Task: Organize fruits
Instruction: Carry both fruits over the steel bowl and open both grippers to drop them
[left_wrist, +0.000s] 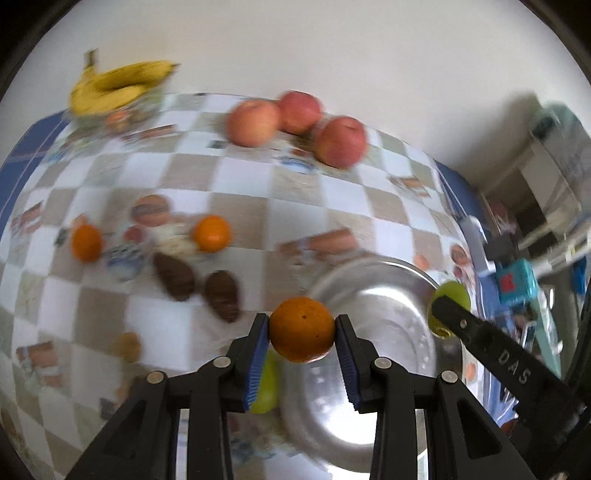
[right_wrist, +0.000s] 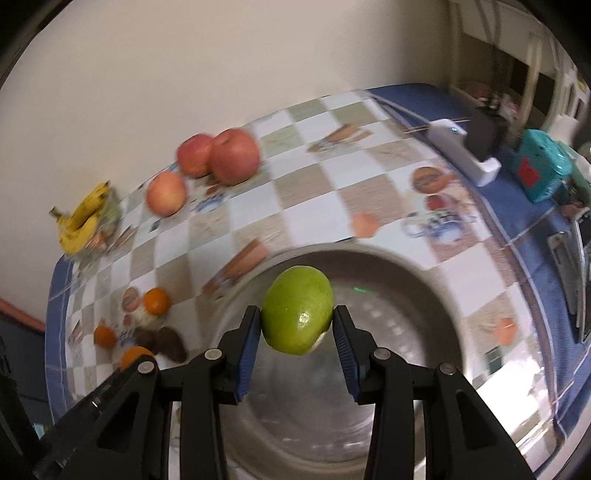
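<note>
"DAS" on the right tongs (left_wrist: 448, 319)

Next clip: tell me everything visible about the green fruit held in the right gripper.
The green fruit is smooth, glossy and roundish-oval, light green with a bright highlight and a pale patch at its lower right. It is pinched on both sides between the blue pads of the right gripper, held in the air above the metal bowl, touching nothing else. The left wrist view shows it beside the bowl's rim.
</note>
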